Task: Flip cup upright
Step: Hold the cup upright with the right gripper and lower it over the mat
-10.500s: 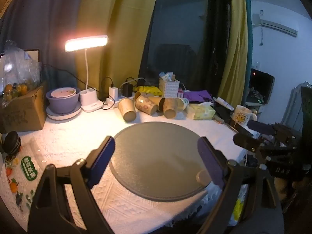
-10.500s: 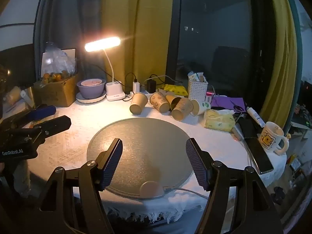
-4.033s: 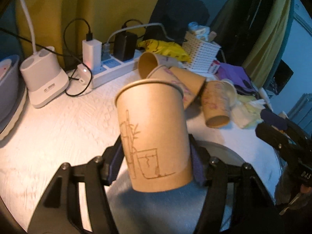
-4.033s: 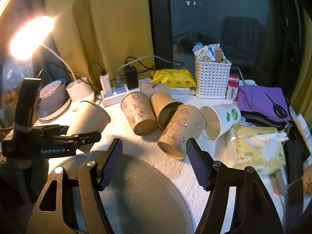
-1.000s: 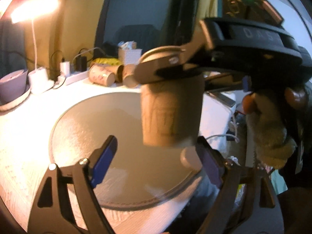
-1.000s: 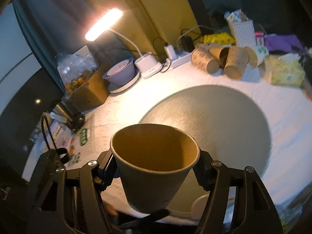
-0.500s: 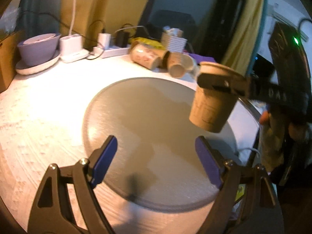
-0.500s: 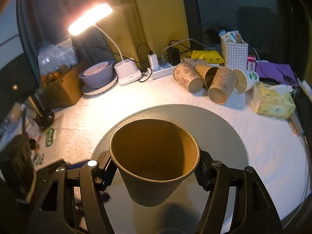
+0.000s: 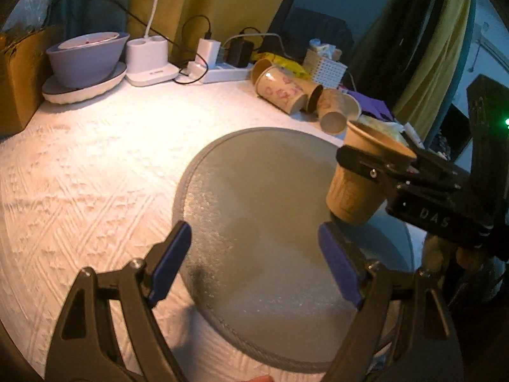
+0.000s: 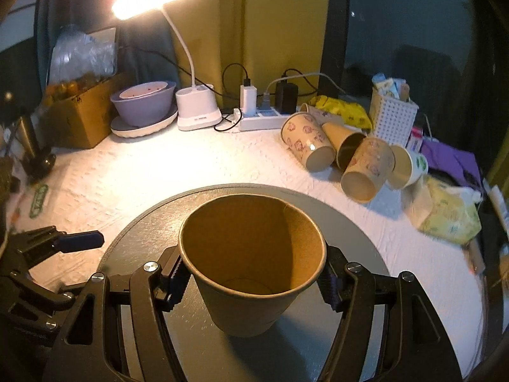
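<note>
A brown paper cup (image 10: pixel 253 265) is upright, mouth up, between the fingers of my right gripper (image 10: pixel 251 278), which is shut on it just above the round grey mat (image 10: pixel 346 232). In the left wrist view the same cup (image 9: pixel 356 187) hangs slightly tilted over the mat's right side (image 9: pixel 254 191), held by the right gripper (image 9: pixel 375 167). My left gripper (image 9: pixel 254 264) is open and empty over the mat's near edge. It also shows in the right wrist view (image 10: pixel 76 242) at the left.
Several paper cups (image 10: pixel 346 156) lie on their sides at the back right, next to a white basket (image 10: pixel 393 117) and tissue pack (image 10: pixel 448 213). A lamp base (image 10: pixel 197 108), power strip (image 10: pixel 261 119), purple bowl (image 10: pixel 143 102) and cardboard box (image 10: pixel 79 114) line the back.
The right gripper has lowered the upright cup closer to the mat. The left gripper, empty since passing the cup over, has drawn back to the left.
</note>
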Available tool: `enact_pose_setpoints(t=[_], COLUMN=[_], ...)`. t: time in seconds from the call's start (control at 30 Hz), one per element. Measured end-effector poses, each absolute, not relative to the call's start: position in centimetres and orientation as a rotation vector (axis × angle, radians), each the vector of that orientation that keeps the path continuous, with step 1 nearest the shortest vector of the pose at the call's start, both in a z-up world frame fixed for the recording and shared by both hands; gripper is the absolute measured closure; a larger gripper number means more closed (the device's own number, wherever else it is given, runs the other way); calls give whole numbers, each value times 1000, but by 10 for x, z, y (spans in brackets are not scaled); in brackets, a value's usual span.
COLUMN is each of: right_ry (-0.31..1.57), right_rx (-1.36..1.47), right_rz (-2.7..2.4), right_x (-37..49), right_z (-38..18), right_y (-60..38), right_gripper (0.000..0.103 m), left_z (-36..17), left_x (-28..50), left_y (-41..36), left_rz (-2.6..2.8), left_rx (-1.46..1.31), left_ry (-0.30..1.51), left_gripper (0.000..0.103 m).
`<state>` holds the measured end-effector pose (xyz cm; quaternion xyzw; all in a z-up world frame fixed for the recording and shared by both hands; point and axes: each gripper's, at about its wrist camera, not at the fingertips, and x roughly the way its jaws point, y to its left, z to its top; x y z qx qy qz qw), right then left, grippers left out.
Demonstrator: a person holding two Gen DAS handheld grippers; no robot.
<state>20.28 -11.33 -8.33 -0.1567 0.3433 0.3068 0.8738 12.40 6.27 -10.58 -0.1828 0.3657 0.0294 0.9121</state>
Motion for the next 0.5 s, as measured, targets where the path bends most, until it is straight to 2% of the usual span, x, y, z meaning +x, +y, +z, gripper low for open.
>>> enact_pose_setpoints(t=[0.5], right_ry=[735], right_rx=[-338], right_rz=[642], right_x=[208], right_z=[-98], right_y=[-104], right_gripper=[33], left_z=[-111], left_x=[128], left_y=[63], left_rz=[83], left_rx=[-355], left_ry=[792], left_gripper=[20])
